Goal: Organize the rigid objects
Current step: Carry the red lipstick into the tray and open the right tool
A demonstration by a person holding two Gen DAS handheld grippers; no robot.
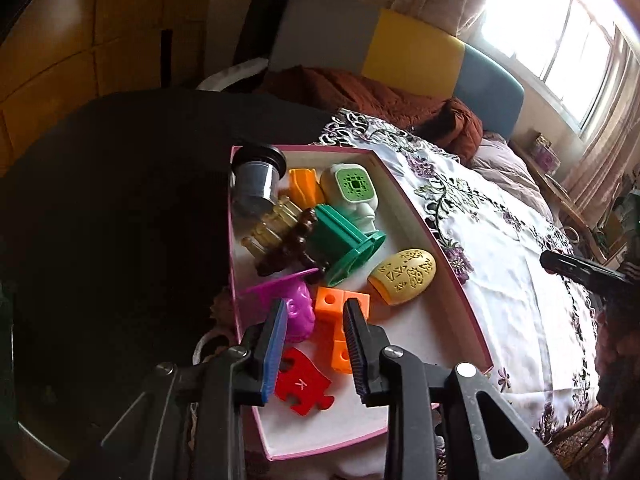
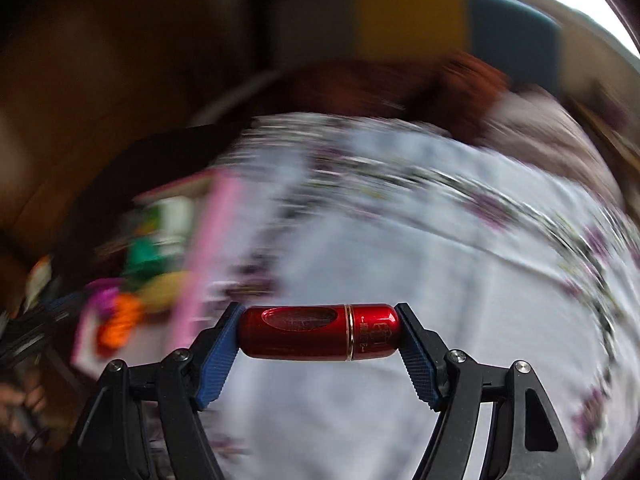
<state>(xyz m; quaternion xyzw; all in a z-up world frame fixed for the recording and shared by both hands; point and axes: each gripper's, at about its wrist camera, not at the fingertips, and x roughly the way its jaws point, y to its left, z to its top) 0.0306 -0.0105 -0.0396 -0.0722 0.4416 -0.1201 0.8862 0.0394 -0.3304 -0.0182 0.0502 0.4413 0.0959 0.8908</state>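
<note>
A pink-rimmed white box (image 1: 440, 248) lies on a flowered cloth and holds several toys. Among them are a yellow oval (image 1: 404, 280), a green flanged piece (image 1: 344, 244), a white and green robot toy (image 1: 352, 192), orange blocks (image 1: 332, 304), a purple toy (image 1: 298, 312) and a red puzzle piece (image 1: 300, 384). My left gripper (image 1: 316, 304) hovers over the box's near end. Its jaws stand a little apart with nothing pinched. My right gripper (image 2: 319, 312) is shut on a red metallic capsule (image 2: 320, 332), held end to end above the cloth. The box (image 2: 212, 248) is a blur to its left.
A grey cup (image 1: 256, 184), amber and brown pieces (image 1: 292, 248) and an orange piece (image 1: 306, 188) fill the box's far end. The flowered cloth (image 1: 500, 240) covers a bed. A rust blanket (image 1: 380, 96) and coloured headboard lie beyond. A dark gripper part (image 1: 580, 268) shows at the right.
</note>
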